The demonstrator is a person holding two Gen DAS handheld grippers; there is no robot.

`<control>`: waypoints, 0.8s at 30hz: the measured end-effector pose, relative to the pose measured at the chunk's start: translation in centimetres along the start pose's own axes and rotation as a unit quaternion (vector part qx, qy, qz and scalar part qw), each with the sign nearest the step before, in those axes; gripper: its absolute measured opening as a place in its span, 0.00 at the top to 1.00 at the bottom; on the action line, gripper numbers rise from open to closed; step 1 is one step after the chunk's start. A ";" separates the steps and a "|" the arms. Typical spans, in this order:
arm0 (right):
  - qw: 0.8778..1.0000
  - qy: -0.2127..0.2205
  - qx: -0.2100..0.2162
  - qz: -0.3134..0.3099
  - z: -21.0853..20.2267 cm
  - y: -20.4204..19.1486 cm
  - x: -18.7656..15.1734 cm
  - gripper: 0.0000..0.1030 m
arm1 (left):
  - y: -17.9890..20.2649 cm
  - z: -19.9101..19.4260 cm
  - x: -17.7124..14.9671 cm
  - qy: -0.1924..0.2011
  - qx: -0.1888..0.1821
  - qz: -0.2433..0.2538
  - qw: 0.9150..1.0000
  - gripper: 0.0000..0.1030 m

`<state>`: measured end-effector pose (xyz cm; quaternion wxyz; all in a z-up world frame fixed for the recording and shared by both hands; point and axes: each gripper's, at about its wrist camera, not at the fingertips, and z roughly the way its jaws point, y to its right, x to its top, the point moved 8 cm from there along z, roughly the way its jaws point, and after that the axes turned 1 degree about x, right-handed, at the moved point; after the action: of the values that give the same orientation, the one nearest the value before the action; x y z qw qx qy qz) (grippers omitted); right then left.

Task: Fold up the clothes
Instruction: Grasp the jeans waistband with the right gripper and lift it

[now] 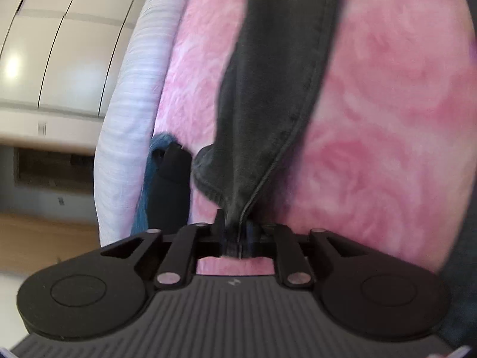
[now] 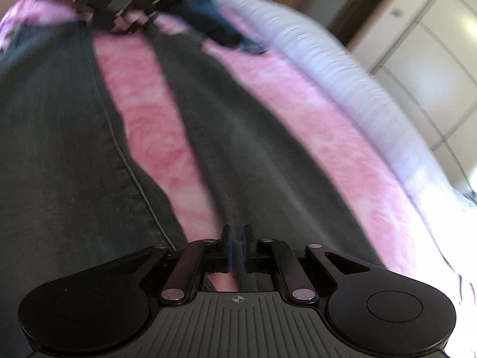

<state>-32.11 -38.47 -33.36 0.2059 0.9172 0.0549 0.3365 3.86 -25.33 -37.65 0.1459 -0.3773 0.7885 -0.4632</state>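
The dark grey jeans [image 2: 244, 137] lie stretched along the pink blanket [image 1: 387, 119] on the bed. The left gripper [image 1: 235, 235] is clenched on a hem; the right gripper [image 2: 237, 244] pinches the denim's other end. Denim looks heavy, limp; seamed edges give firmest hold.

Both my wrist views are bright daylight but smeared with motion blur, worst on the pink blanket [image 2: 313, 110] and dark jeans [image 2: 238, 137]; only the black tool bodies near my lens stay sharp. Glare blooms on the glossy cupboard doors [image 1: 68, 59] in the left view. Fisheye bends everything hard at the edges, corners going dark.
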 end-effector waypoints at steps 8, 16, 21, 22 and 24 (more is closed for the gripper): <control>0.959 -0.005 -0.123 0.256 -11.0 11.6 -13.1 0.53 | -3.9 -7.0 4.6 0.035 0.009 -0.081 0.996 0.73; 0.883 0.003 -0.103 0.457 -15.3 22.3 -27.9 0.53 | 1.0 -14.6 21.6 0.173 -0.064 -0.078 0.980 0.62; 0.827 0.055 0.027 0.559 -12.2 27.3 -31.7 0.50 | 5.2 -17.8 32.0 0.244 -0.141 -0.102 0.954 0.61; 0.811 0.064 0.047 0.580 -11.4 28.4 -32.4 0.50 | 6.0 -18.2 33.6 0.254 -0.154 -0.105 0.949 0.60; 0.780 0.070 0.084 0.617 -10.2 29.7 -33.6 0.50 | 7.7 -18.1 35.8 0.259 -0.161 -0.094 0.948 0.59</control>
<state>-65.55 -70.02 -33.98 -0.1278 0.7428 -0.4800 0.4488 -34.28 -38.08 -30.33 -0.1702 -0.3346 0.8243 -0.4238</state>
